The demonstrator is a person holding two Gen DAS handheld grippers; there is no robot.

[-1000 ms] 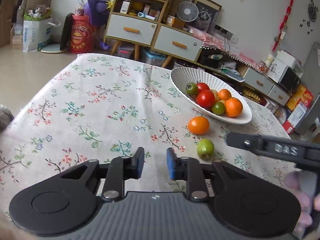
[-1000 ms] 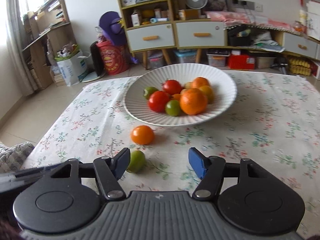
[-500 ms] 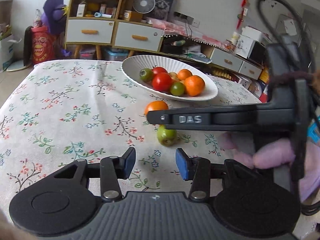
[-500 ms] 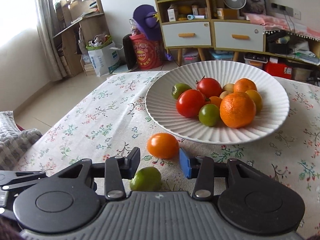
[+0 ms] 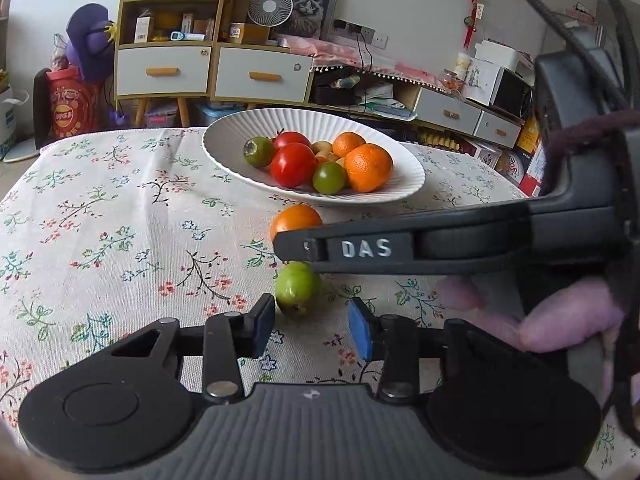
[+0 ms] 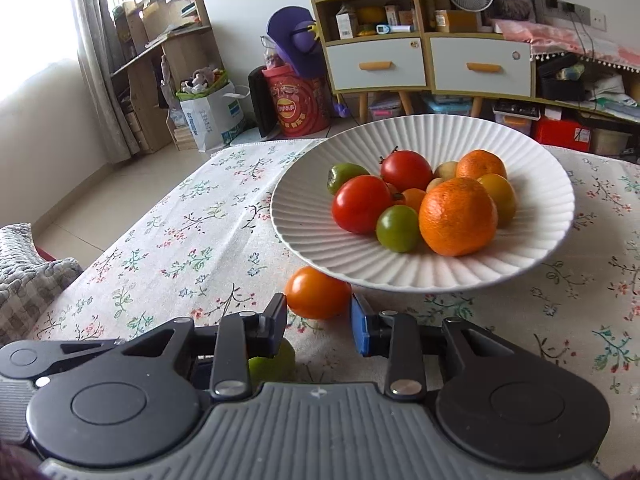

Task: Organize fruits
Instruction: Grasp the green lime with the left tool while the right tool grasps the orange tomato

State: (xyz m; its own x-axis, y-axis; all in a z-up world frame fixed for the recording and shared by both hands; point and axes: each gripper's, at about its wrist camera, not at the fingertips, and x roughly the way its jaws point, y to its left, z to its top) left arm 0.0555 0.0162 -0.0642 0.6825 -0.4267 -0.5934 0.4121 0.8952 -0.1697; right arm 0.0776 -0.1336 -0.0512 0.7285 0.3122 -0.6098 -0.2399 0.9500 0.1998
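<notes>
- Both tools have closed in on the two loose fruits since a second ago: the right tool (image 6: 319, 330) has come forward until the round orange tomato-like fruit (image 6: 318, 292) sits just ahead of its tips, and the left tool (image 5: 311, 330) has swung round to face the small green fruit (image 5: 297, 288).
- Right tool: jaws stand at a middling gap, slightly wider than the orange fruit, one blue pad on either side of it and no contact that I can see. It holds nothing yet.
- Left tool: jaws stand open wider than the green fruit, which lies just ahead of the tips and slightly toward the left finger. It is empty too.
- The right tool's long black body crosses above the green fruit in the left view, so the two tools work close together.
- Beyond the orange fruit stands the white ribbed ceramic bowl (image 6: 532, 256) on the floral-cloth table (image 5: 100, 216), already filled with red, green and orange fruit.
- Judgement: each tool straddles one stray fruit so both can be lifted into the bowl; the crossing bodies risk a knock.
</notes>
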